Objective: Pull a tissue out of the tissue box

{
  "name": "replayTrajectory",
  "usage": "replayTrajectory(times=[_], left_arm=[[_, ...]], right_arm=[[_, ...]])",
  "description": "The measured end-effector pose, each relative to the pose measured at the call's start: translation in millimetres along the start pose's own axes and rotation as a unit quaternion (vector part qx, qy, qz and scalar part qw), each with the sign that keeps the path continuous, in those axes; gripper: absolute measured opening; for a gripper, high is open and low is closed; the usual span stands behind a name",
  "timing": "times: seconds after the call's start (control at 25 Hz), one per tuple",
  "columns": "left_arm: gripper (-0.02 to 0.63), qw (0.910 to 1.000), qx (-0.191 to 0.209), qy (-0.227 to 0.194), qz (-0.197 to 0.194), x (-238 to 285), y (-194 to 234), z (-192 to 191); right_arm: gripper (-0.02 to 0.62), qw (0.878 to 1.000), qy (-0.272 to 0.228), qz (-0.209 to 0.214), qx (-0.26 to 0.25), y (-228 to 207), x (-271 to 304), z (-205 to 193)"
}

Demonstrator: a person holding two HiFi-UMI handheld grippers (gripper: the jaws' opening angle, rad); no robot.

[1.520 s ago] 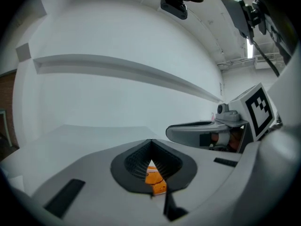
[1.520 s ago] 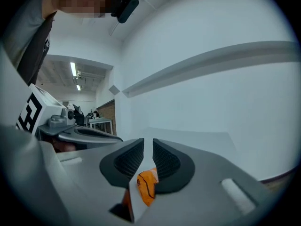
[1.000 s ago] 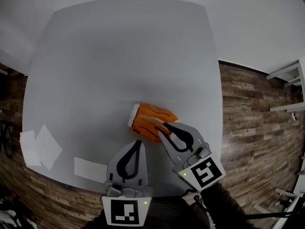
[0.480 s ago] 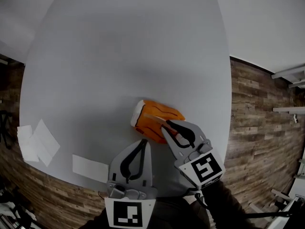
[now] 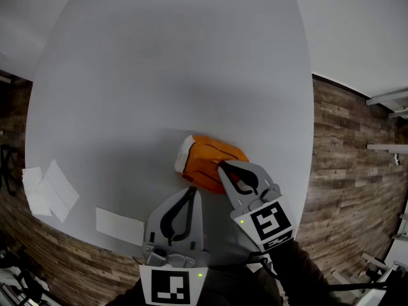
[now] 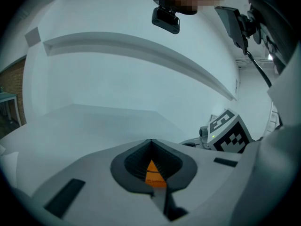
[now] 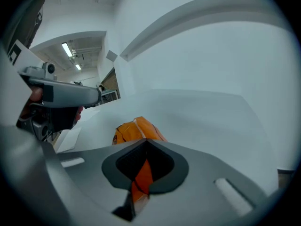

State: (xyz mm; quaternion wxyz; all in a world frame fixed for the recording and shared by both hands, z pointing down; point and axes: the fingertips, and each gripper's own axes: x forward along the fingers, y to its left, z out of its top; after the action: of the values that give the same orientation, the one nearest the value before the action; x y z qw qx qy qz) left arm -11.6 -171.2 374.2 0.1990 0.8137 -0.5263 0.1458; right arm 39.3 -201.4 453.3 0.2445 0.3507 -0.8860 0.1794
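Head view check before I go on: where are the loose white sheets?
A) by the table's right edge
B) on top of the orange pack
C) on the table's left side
C: the white sheets lie on the left side of the table, apart from the orange pack.

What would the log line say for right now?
right gripper: jaws just closed onto orange tissue pack | left gripper: jaws together, tip by the pack

White table [image 5: 159,75]; dark wood-plank floor [image 5: 344,164]; plain white wall [image 6: 117,84]
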Motion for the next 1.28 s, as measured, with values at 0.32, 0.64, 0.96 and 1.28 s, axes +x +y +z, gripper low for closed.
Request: replayTrajectory(times=[0.32,0.64,0.96,1.28], left_arm=[[0.000,1.0000,0.005,0.000,-0.003,2.2,-4.3,2.4],[0.000,1.0000,0.004,-0.006,-0.007,-4.4,-5.1,3.3],[0.000,0.9998,0.010,-0.010,-0.012,-13.9,-8.7,5.9],[0.000,0.9996,0.016,-0.017,-0.014,-21.7,-10.8,8.7]], right_arm=[[0.002,0.998,-0.056,0.017,0.019,3.6,-15.1,20.9],[0.002,0.996,-0.088,0.013,0.032,7.3,-29.3,31.7],[0.002,0.993,-0.114,0.000,0.021,17.6,-41.3,44.2],[0.002,0.995,-0.099,0.009,0.003,29.4,-42.7,37.4]])
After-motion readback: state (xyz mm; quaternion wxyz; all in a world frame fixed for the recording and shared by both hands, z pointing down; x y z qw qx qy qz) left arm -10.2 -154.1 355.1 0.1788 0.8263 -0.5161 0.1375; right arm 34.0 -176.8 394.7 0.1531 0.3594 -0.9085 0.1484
